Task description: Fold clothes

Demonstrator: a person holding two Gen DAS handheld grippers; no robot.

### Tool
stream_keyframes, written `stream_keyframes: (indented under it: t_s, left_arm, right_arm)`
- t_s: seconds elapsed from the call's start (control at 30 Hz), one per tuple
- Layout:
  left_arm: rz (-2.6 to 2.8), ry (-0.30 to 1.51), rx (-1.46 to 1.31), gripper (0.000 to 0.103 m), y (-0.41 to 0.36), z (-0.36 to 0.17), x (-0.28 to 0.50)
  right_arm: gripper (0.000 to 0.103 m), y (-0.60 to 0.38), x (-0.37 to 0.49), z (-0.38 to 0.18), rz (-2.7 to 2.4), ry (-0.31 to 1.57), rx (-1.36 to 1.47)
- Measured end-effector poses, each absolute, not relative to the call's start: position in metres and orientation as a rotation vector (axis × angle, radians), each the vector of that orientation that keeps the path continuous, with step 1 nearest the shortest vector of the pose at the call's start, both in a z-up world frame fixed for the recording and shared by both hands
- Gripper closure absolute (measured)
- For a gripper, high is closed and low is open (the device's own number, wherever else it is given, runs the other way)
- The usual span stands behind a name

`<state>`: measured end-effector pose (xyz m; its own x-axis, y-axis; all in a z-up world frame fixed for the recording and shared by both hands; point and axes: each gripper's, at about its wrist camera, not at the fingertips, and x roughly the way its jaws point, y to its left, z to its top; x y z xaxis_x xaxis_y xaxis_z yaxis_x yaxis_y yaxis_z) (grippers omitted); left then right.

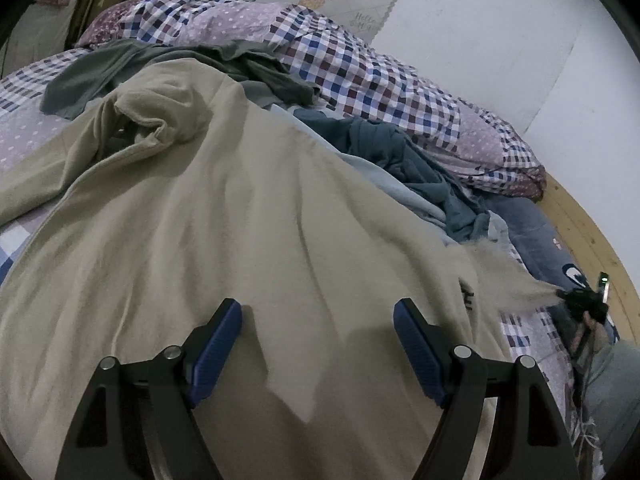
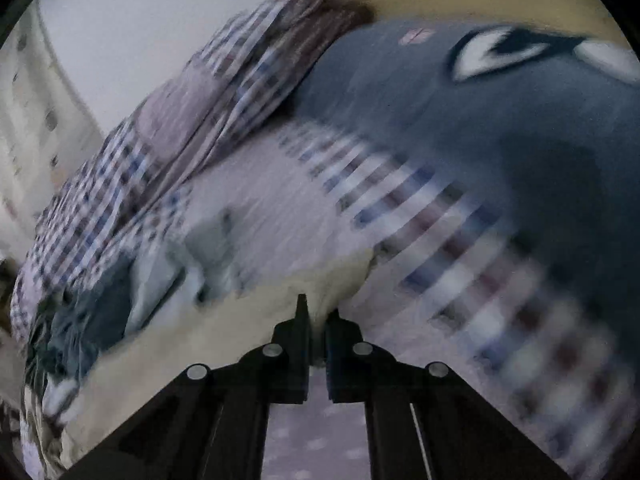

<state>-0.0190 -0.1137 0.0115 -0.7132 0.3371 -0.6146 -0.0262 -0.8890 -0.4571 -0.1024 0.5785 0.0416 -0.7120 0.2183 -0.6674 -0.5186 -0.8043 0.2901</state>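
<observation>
A beige garment (image 1: 224, 216) lies spread over the bed and fills most of the left wrist view. My left gripper (image 1: 318, 320) hovers just over its near part, open, with nothing between the blue pads (image 1: 218, 344). At the right edge of that view my right gripper (image 1: 580, 300) is shut on a stretched corner of the beige garment. In the blurred right wrist view my right gripper (image 2: 318, 316) is shut on the edge of the beige garment (image 2: 224, 328), which trails off to the left.
A grey-green garment (image 1: 180, 64) and a teal garment (image 1: 404, 160) lie crumpled beyond the beige one. A checked quilt (image 1: 360, 68) is bunched along the white wall (image 1: 500, 40). A blue-grey pillow (image 2: 460, 120) and a wooden bed frame (image 1: 584, 224) are at the right.
</observation>
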Motion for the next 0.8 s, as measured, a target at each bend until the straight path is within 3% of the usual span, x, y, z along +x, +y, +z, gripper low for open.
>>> stream_keyframes:
  t_s: [0.23, 0.47, 0.57, 0.8]
  left_arm:
    - [2.669, -0.621, -1.09, 0.021, -0.111, 0.012, -0.022]
    - [2.683, -0.598, -1.118, 0.021, -0.108, 0.011, -0.024]
    - [2.687, -0.582, -1.134, 0.021, -0.107, 0.011, -0.025]
    - [2.685, -0.568, -1.153, 0.021, -0.106, 0.013, -0.026]
  right_arm:
    - [0.099, 0.616, -0.063, 0.097, 2.372, 0.395, -0.983]
    - [0.095, 0.606, -0.044, 0.018, 2.135, 0.272, -1.495]
    - [0.093, 0.586, -0.038, 0.007, 2.101, 0.204, -1.583]
    - [0.061, 0.49, -0.048, 0.05, 2.381, 0.102, -1.526]
